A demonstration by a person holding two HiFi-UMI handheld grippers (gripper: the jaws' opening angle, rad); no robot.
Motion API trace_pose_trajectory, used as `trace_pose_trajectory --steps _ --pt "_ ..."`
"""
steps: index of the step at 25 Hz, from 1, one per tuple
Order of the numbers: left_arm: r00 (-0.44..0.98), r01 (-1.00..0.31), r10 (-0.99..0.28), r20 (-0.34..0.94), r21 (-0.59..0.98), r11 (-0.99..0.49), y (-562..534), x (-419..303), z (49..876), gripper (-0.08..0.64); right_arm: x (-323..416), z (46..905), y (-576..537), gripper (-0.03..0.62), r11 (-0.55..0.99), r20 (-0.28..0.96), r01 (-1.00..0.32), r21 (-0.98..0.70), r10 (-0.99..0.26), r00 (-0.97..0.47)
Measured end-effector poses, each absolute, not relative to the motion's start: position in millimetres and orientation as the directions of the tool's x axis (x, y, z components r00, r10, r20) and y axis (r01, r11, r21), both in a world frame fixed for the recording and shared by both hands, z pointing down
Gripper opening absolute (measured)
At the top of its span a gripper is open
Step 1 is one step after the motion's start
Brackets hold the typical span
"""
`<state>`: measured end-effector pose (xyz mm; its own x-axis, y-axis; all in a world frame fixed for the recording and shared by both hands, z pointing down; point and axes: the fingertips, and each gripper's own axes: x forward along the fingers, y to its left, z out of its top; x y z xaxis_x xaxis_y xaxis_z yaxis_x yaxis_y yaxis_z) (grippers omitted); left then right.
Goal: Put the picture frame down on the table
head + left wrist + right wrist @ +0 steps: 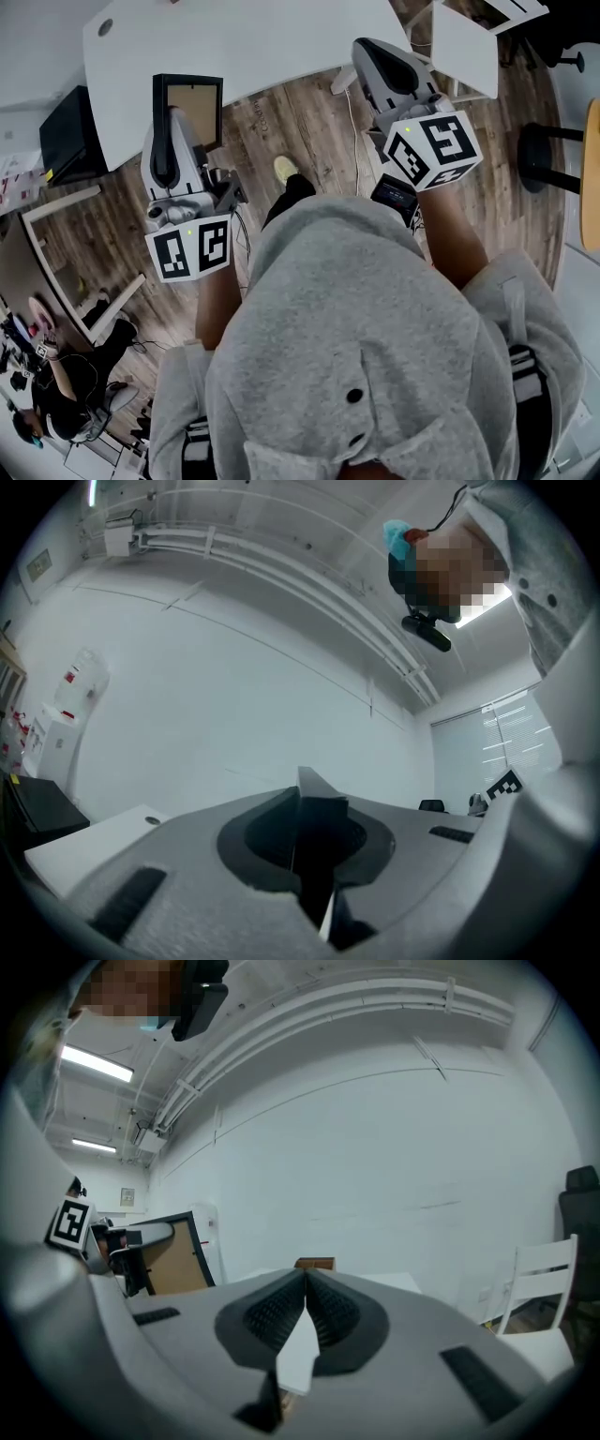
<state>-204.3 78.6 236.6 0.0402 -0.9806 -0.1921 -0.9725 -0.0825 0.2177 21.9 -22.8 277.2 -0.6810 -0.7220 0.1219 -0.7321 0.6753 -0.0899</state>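
The left tool (172, 122) is clenched on the picture frame (192, 98); in the left gripper view its jaws (302, 799) press from both sides on the frame's dark edge (314, 855), seen end-on as a thin black slab. The frame stands upright at the near edge of the white worktop (262, 42), its tan panel facing the head camera and its upper part overlapping the white top; whether it touches the worktop cannot be told. The tool grips the frame's lower part, on the side away from the worktop.

The right tool (375, 56) is clenched on nothing; the right gripper view shows its ribbed pads (306, 1279) meeting with only the worktop (398, 1283) beyond them. It hangs over the worktop's near edge, well apart from the frame, which appears in that view off to the side (169, 1260) with the left tool on it.

On the worktop, towards its far side, sits a small brown box (315, 1264). Past one end of the worktop stands a black cabinet (70, 131); past the other end a smaller white table (464, 47), a white chair (539, 1283) and a black stool (548, 155) on the wooden floor. A second person (56, 394) sits low on the floor, far from the worktop. The stretch of worktop beside the frame is bare white (84, 841).
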Motion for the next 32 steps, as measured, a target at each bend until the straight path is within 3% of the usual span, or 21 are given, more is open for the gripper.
trace_pose_trajectory --steps 18,32 --pt "0.048 -0.958 -0.977 -0.208 0.266 -0.104 53.0 -267.5 250.0 0.040 -30.6 271.8 -40.2 0.028 0.658 0.148 -0.753 -0.018 -0.743 -0.652" --pt "0.041 -0.966 -0.980 -0.193 0.243 -0.088 36.1 -275.1 254.5 0.040 -35.0 278.0 -62.2 0.028 0.656 0.137 -0.755 -0.028 -0.745 -0.652"
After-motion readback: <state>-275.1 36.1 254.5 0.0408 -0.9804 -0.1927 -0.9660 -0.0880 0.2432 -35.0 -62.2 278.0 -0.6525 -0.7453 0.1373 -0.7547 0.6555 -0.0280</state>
